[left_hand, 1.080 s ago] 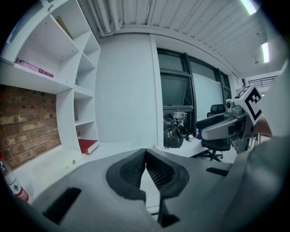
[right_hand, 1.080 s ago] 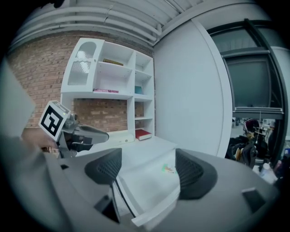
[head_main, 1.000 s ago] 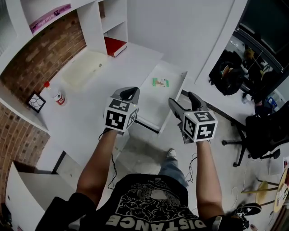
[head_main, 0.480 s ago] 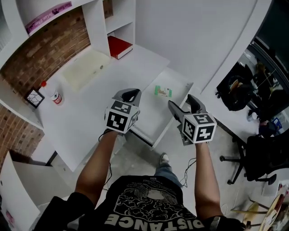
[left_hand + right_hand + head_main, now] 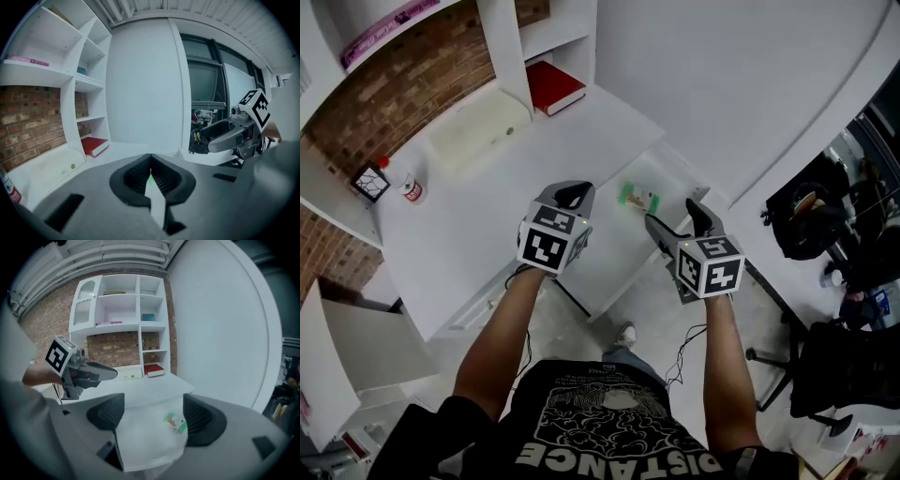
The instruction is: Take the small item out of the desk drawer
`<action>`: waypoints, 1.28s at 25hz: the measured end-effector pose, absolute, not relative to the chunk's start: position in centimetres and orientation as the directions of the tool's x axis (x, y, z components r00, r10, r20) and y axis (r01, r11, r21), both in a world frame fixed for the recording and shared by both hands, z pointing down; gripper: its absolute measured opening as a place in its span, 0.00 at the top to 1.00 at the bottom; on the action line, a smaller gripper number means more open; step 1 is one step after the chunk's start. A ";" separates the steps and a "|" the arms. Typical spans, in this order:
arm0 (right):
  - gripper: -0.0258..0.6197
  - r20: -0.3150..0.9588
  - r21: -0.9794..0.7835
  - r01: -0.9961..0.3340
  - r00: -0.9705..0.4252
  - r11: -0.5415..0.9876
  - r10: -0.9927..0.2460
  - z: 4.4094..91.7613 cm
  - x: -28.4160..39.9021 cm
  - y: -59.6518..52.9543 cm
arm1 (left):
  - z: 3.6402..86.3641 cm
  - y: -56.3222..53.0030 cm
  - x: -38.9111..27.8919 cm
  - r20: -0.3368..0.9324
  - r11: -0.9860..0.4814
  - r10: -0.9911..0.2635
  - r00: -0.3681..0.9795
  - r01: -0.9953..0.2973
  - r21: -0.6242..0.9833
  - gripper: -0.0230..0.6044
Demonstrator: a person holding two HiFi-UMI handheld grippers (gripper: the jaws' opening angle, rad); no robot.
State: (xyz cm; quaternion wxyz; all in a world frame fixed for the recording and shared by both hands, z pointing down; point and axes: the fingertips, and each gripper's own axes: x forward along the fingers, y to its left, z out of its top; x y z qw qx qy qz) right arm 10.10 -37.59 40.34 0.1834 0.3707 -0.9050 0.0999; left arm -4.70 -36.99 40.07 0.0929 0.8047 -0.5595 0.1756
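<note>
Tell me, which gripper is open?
The right gripper. Its jaws stand wide apart, and the small item in the drawer shows between them, untouched. The left gripper has its jaws closed together.

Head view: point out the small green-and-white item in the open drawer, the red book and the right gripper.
small green-and-white item (image 5: 637, 199), head view, its middle.
red book (image 5: 554, 85), head view, its cover.
right gripper (image 5: 672, 214), head view, midway between its fingertips.
</note>
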 end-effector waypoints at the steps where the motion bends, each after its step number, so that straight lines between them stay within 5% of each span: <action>1: 0.36 0.409 -0.047 -0.698 -0.666 0.715 -0.623 40.6 10.3 -38.1 | 40.1 -37.4 -4.6 0.389 -0.346 -0.871 0.301 -0.937 -0.049 0.96; 18: 0.34 0.521 -0.056 -0.424 -0.785 0.904 -0.336 44.9 10.4 -43.8 | 43.7 -40.1 -2.5 0.455 -0.179 -0.879 0.140 -0.983 -0.044 0.96; 32: 0.34 0.669 0.019 -0.197 -0.726 0.980 -0.159 51.4 8.6 -46.8 | 50.3 -39.6 -2.0 0.509 -0.096 -0.857 0.079 -0.995 -0.007 0.96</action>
